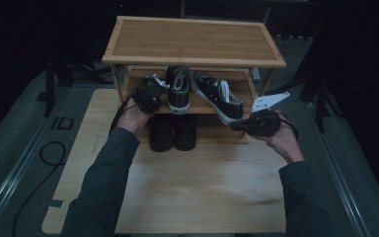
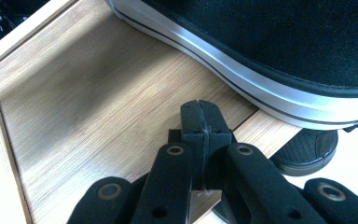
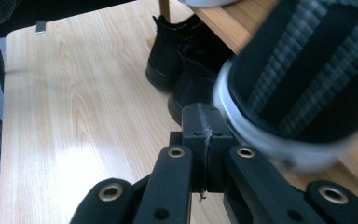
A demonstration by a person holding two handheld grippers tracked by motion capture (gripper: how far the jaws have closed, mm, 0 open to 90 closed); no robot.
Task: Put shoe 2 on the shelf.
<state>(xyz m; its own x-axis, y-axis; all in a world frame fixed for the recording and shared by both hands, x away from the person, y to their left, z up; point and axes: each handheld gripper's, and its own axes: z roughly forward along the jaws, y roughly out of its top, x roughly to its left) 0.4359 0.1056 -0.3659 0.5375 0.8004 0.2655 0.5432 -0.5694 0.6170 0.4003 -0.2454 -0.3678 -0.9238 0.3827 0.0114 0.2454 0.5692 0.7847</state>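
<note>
Your right gripper (image 1: 242, 126), jaws pressed together and empty, touches the skewed sneaker's (image 1: 218, 97) heel overhanging the shelf's (image 1: 203, 106) front edge; toe points back-left.

From my seat, the rack's top board (image 1: 192, 42) hides the toes of both sneakers (image 1: 178, 89) on the middle shelf (image 1: 205, 106) and the shelf's back edge. The dark shoes (image 1: 172, 132) beneath show just their heels. In the right gripper view the tilted sneaker's sole (image 3: 303, 88) is blurred and cut off at the right edge. I can't tell whether my right gripper (image 1: 242, 126) touches it.
</note>
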